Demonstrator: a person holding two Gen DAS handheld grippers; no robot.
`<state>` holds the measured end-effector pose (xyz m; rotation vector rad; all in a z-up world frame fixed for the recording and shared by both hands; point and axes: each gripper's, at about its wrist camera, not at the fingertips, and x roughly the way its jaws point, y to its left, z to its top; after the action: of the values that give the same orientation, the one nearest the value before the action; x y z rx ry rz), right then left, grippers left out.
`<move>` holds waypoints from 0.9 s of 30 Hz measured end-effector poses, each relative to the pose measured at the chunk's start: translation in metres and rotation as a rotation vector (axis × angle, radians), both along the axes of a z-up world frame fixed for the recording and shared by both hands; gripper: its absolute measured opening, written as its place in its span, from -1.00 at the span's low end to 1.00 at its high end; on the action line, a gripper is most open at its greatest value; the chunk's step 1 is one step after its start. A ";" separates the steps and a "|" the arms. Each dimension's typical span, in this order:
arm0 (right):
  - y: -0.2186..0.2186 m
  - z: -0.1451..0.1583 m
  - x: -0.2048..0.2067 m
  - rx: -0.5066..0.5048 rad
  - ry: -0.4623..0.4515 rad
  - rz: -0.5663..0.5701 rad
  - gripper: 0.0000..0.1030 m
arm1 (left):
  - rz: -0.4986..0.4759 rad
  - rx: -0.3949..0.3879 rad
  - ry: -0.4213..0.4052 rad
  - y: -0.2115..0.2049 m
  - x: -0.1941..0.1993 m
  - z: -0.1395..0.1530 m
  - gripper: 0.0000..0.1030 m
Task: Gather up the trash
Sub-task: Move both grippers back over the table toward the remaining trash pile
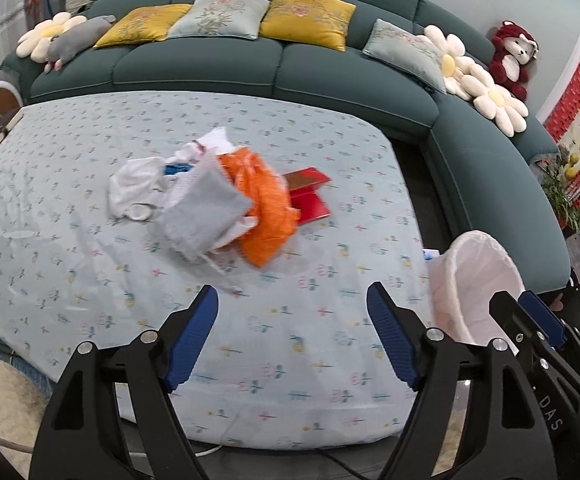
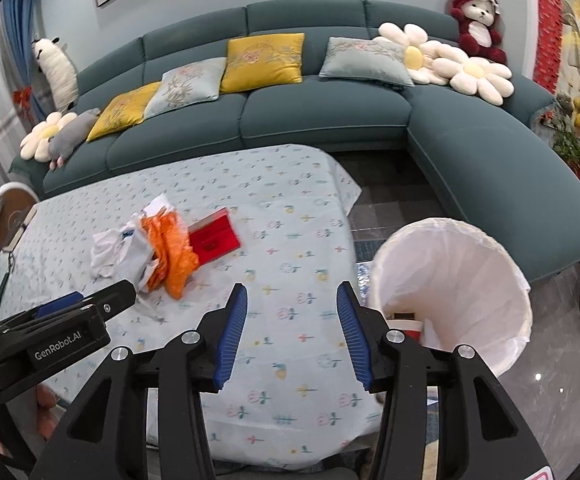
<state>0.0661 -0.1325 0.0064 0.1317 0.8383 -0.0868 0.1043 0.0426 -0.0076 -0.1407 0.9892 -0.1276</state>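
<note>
Both tools hang over the near edge of the tabletop (image 1: 70, 264), which is covered by a pale blue cloth printed with small flowers. The left tool (image 1: 291, 332) has its blue ribbed fingers spread wide with nothing between them, only patterned cloth showing in the gap. The right tool (image 2: 291, 336) is likewise parted, a little less widely, and grips nothing.

The landmark here is the trash pile (image 1: 206, 204) heaped near the middle of the tabletop. It is a loose jumble: crumpled white paper and plastic on its left side, a grey-white wrapper lying across the front, and a bright orange plastic bag (image 1: 266, 208) bunched up on its right. A flat red box (image 1: 309, 196) lies just behind and to the right of the pile, tucked against the orange bag. Both tools sit on the near side of the pile, well apart from it.

Off the tabletop's right edge, to the right of the pile and lower down, stands a round bin (image 2: 453, 292) lined with a white bag; a red-and-white cup and something dark can be seen at its bottom. The right tool is just beside its rim.

Beyond the pile a dark teal sofa (image 2: 321, 120) wraps round the corner, carrying yellow and grey cushions, flower-shaped pillows and a red plush bear (image 2: 475, 24).
</note>
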 end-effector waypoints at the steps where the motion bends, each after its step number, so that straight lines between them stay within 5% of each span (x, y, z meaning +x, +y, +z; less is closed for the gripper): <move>1: 0.005 -0.001 0.001 0.001 0.005 0.007 -0.10 | 0.009 0.003 0.001 0.005 0.000 -0.001 0.42; 14: 0.051 -0.017 0.021 0.024 0.040 0.073 -0.10 | 0.084 0.029 0.022 0.060 0.008 -0.018 0.42; 27: 0.066 -0.044 0.058 0.047 0.095 0.091 -0.11 | 0.103 0.009 0.052 0.067 0.049 -0.036 0.42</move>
<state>0.1246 -0.0663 -0.0372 0.1338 0.9401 0.0120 0.1535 0.1093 -0.0436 -0.1873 1.0320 -0.0252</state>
